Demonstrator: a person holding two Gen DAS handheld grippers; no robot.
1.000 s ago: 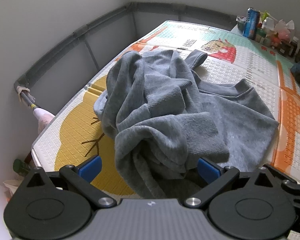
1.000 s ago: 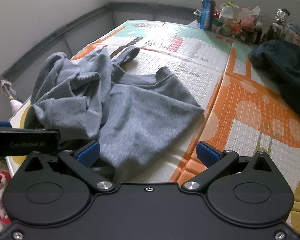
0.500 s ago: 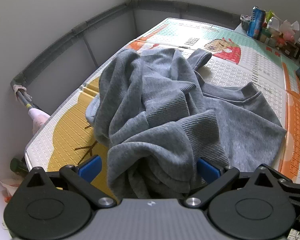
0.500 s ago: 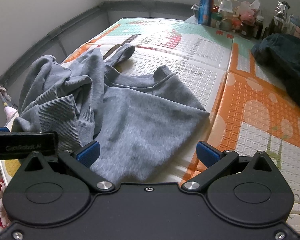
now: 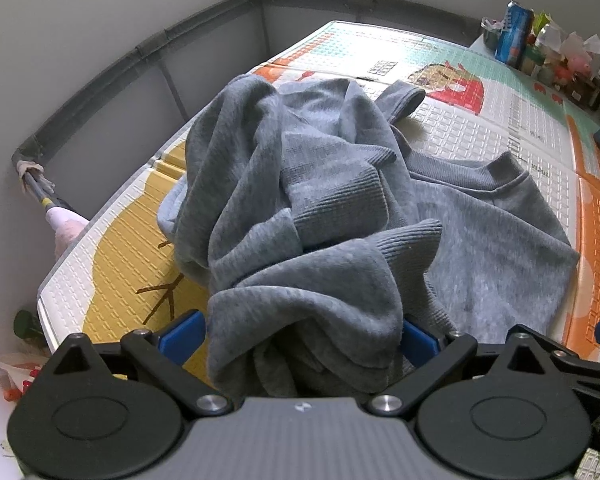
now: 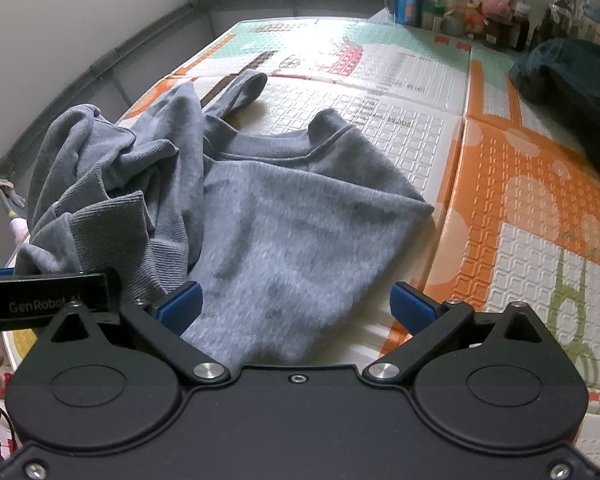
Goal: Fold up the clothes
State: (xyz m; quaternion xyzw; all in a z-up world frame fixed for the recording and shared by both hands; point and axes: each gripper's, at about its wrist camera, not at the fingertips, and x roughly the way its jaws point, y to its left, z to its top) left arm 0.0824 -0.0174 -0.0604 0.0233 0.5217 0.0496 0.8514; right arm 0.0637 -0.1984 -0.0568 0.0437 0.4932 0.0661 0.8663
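A grey sweatshirt lies crumpled on the patterned play mat, its left part bunched in a heap and its body spread flatter to the right. My left gripper is open at the near edge of the heap, with bunched cloth lying between its blue fingers. In the right wrist view the sweatshirt shows its neckline away from me and its hem close in front. My right gripper is open with the near hem between its blue pads. The left gripper's body shows at the left edge.
A dark garment lies at the right on the mat. Cans, bottles and clutter crowd the far right corner. A grey rail runs along the wall at the left. The mat's near left corner drops off to the floor.
Both grippers have moved forward and lower toward the sweatshirt. Its near edge now lies between the fingers of each gripper. The cloth itself has hardly shifted.
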